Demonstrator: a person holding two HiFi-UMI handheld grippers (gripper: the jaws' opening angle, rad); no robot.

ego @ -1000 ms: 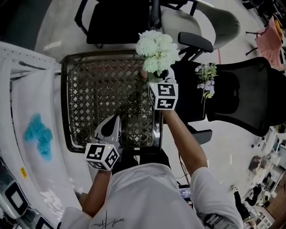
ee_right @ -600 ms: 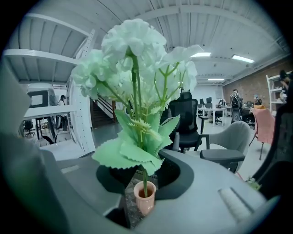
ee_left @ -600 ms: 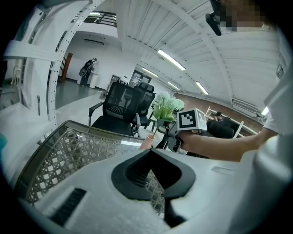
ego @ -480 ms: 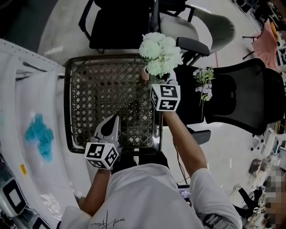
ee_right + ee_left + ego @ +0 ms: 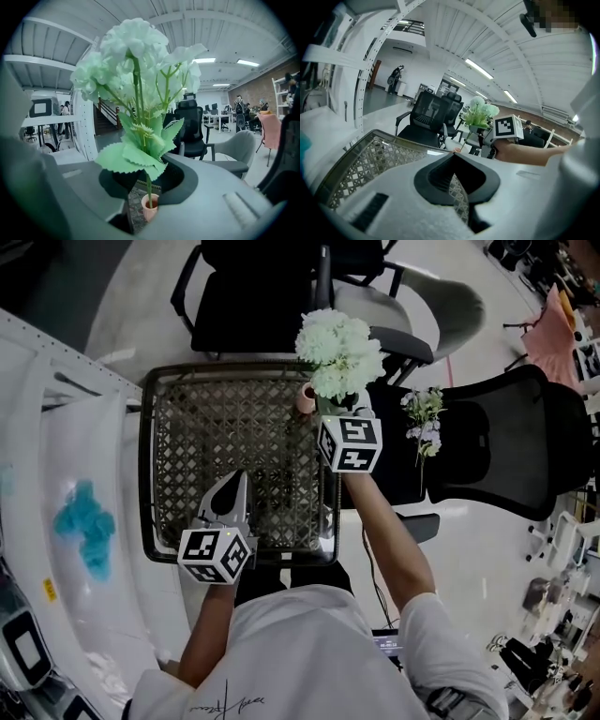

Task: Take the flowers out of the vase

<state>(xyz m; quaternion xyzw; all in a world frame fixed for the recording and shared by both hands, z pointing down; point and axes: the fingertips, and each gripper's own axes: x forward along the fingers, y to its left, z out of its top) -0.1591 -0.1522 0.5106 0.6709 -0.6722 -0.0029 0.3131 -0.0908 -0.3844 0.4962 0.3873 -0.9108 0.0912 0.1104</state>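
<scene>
My right hand-held gripper (image 5: 143, 177) is clamped on the flowers (image 5: 140, 70) low on their stalks, just under the leaves. The thing to watch is the single thin stem. It runs straight down from my jaws, at 6 o'clock in the right gripper view, and its foot sits in the mouth of the small pink vase (image 5: 150, 206). That axis is upright, so I judge the pull has to go straight up along it to clear the rim.

In the head view the vase (image 5: 306, 397) stands near the 1 o'clock corner of the lattice-topped bench (image 5: 187, 390), at about 10 o'clock from my right hand-held gripper (image 5: 354, 409). My left hand-held gripper (image 5: 234, 484) hangs at 7 o'clock, well apart, with its jaws together on nothing.

The flowers (image 5: 340, 351) are a round, pale, white-green cluster over broad toothed leaves, top-heavy on that one stem.
</scene>
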